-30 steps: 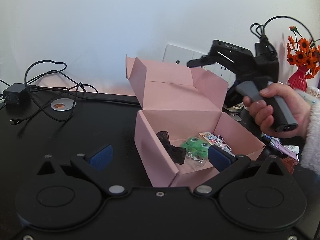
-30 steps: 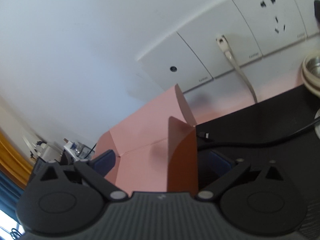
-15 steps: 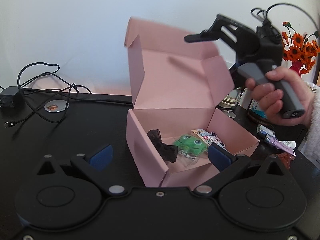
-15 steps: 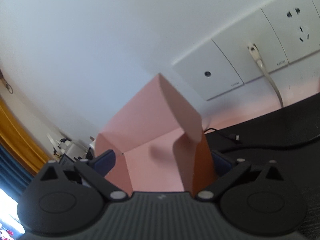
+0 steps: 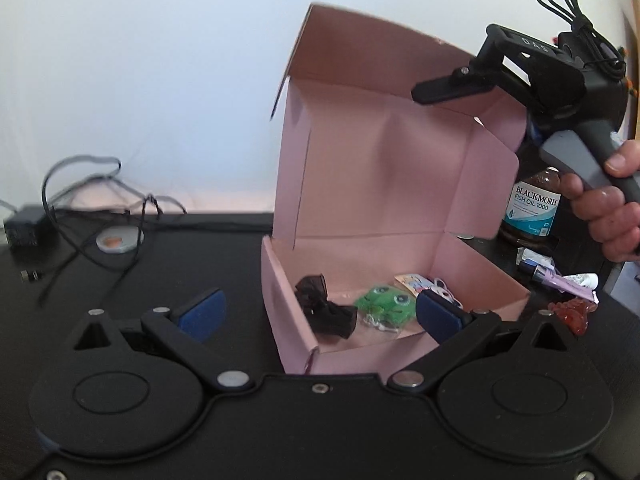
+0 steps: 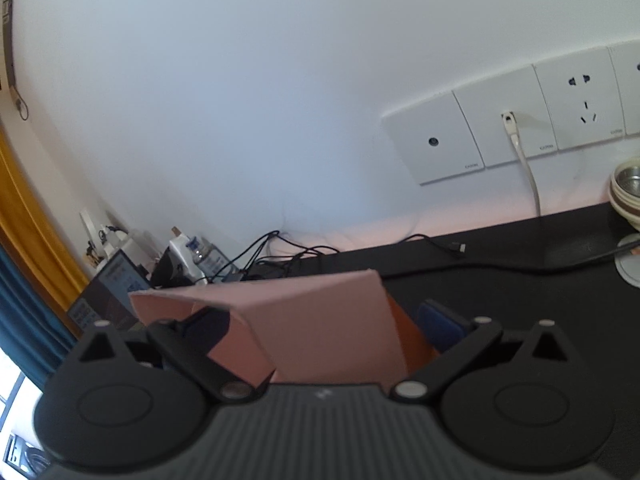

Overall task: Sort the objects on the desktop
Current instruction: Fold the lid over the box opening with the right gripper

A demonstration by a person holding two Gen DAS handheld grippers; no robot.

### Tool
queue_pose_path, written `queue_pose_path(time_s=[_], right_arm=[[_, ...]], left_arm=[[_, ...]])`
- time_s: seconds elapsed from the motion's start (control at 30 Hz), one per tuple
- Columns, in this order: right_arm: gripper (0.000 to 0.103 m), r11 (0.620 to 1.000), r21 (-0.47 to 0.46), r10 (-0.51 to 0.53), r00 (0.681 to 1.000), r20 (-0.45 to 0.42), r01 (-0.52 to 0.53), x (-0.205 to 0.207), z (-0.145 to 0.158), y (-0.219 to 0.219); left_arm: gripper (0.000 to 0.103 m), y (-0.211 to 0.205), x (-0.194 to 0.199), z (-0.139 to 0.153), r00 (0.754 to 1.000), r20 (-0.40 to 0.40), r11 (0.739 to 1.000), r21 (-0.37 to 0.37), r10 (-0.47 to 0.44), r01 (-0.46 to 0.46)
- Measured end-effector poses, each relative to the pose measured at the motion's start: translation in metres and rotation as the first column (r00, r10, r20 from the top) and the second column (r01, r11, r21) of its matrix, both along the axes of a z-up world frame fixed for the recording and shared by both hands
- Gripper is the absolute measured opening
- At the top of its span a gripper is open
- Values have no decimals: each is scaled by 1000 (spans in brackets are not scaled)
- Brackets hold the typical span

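Observation:
A pink cardboard box stands on the black desk, its lid raised upright. Inside lie a black bow, a green frog toy in a clear bag and a small picture card. My left gripper is open, low at the box's near-left corner, which sits between its blue pads. A hand holds my right gripper at the lid's top right edge. In the right wrist view the right gripper is open with the lid's flap between its fingers, hiding the left finger.
A fish oil bottle, small tubes and a red item lie right of the box. Tangled cables, a black adapter and a round disc sit at the left. Wall sockets and a bowl are behind.
The lid has swung up from leaning back to standing upright, carried by my right gripper, which rose and moved toward the camera. The left gripper stayed open by the box.

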State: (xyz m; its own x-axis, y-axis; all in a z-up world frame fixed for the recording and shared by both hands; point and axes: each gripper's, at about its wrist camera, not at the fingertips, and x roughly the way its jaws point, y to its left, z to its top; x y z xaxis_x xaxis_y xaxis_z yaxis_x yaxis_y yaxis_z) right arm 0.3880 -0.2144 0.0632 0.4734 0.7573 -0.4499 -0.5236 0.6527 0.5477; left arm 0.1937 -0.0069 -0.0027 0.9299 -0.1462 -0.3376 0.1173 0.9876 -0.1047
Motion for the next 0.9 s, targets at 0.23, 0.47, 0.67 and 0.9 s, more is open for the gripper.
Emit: queue_pose_path(time_s=[0.23,0.47,0.67,0.9], right_arm=[[101,999,-44,15,999,49,-13,-46,7,-8],[101,999,-51,-8,999,48,10,-65,9,-12],[101,998,-49,-49,999,8,49,-80,10,-22],[101,996,-37,-80,996,-39,78,-99,9,-28]], left_arm=[[103,-10,-14,6,990,139,998,66,1,-10],[103,-3,-8,10,986,161,999,1,-44,44],[103,-2,-4,17,979,186,995,-41,-83,92],[103,-16,-11,16,968,210,991,24,-135,133]])
